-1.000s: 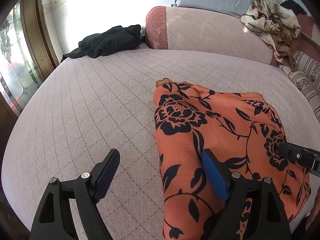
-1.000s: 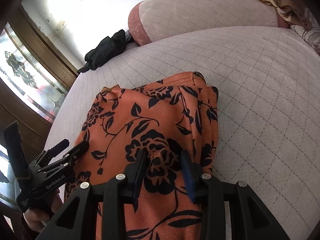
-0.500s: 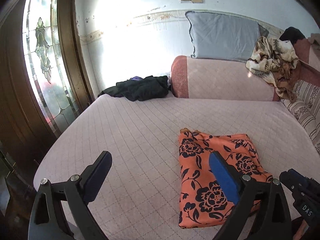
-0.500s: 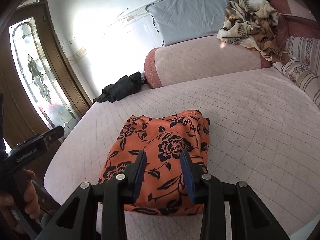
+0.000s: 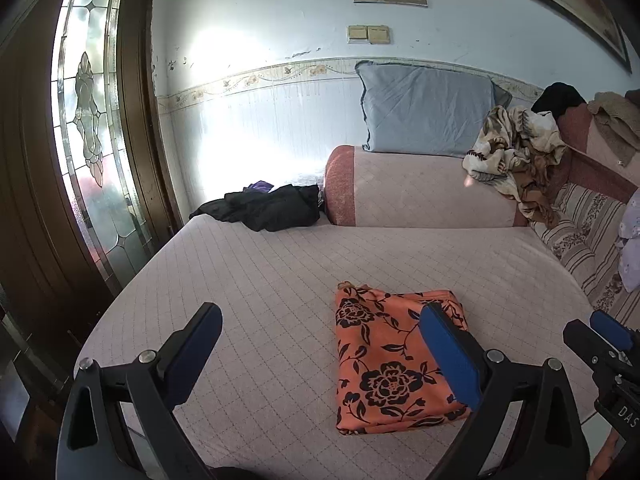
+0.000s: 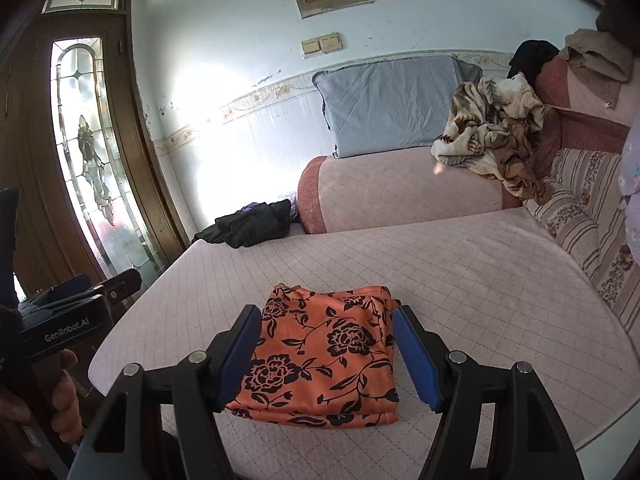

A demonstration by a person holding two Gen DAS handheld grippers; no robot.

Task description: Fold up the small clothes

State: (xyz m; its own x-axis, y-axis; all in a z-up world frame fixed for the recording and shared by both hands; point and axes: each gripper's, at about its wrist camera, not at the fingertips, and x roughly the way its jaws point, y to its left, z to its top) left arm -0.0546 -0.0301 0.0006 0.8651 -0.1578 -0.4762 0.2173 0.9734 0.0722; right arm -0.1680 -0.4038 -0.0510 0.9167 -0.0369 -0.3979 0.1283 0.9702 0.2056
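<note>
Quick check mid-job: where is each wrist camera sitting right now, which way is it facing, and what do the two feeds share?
Left wrist: behind the open left hand-held gripper, facing the wall across the bed; right hand-held gripper at right edge.
Right wrist: behind the opening, empty right hand-held gripper, above the folded orange floral garment; a hand at left.
Shared: garment, black clothes, grey pillow.

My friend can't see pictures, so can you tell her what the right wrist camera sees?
A folded orange cloth with black flowers lies flat on a pink quilted bed, and the right hand-held gripper is above it, jaws opening, nothing between them. Behind are a grey pillow, a black clothes pile and a glass-panelled door.
</note>
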